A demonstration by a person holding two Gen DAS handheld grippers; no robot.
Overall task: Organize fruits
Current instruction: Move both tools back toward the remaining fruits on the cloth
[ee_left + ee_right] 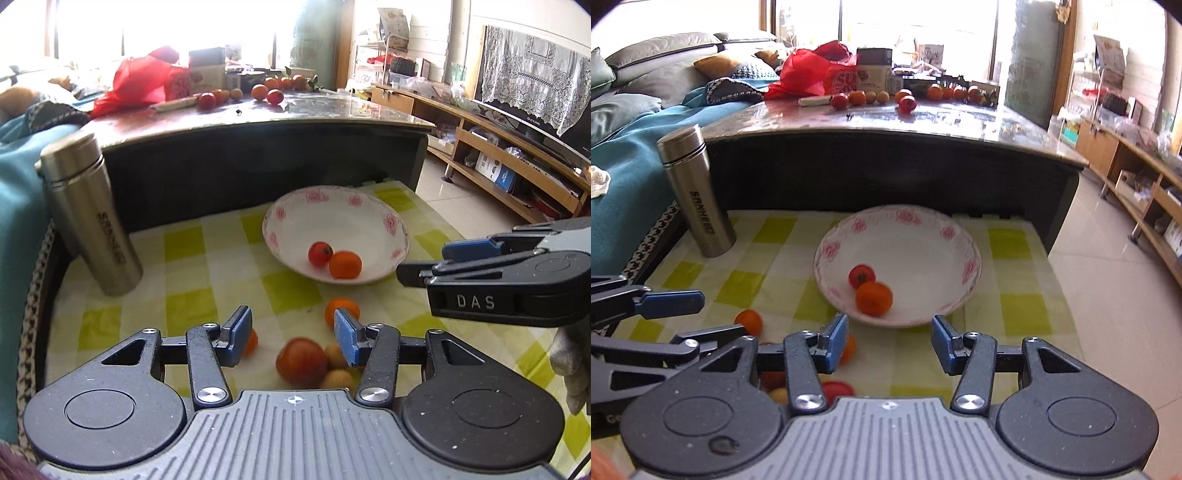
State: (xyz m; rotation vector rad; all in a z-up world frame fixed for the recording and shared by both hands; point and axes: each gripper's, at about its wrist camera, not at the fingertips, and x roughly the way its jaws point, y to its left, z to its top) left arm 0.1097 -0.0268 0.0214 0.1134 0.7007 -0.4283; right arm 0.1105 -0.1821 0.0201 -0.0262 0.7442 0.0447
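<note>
Left tool (pixel 293 334) spread wide and empty above loose fruit on the green-checked surface (pixel 184 243): a red tomato (pixel 301 360), two small yellowish fruits (pixel 338 376) and an orange (pixel 341 310) just beside its right finger. Right tool (pixel 889 341) likewise wide open, holding nothing, at the near rim of the white floral bowl (pixel 897 236). Inside the bowl, a small tomato (pixel 861 276) touching an orange (pixel 873 298). Steel flask (pixel 696 192) upright at far left.
</note>
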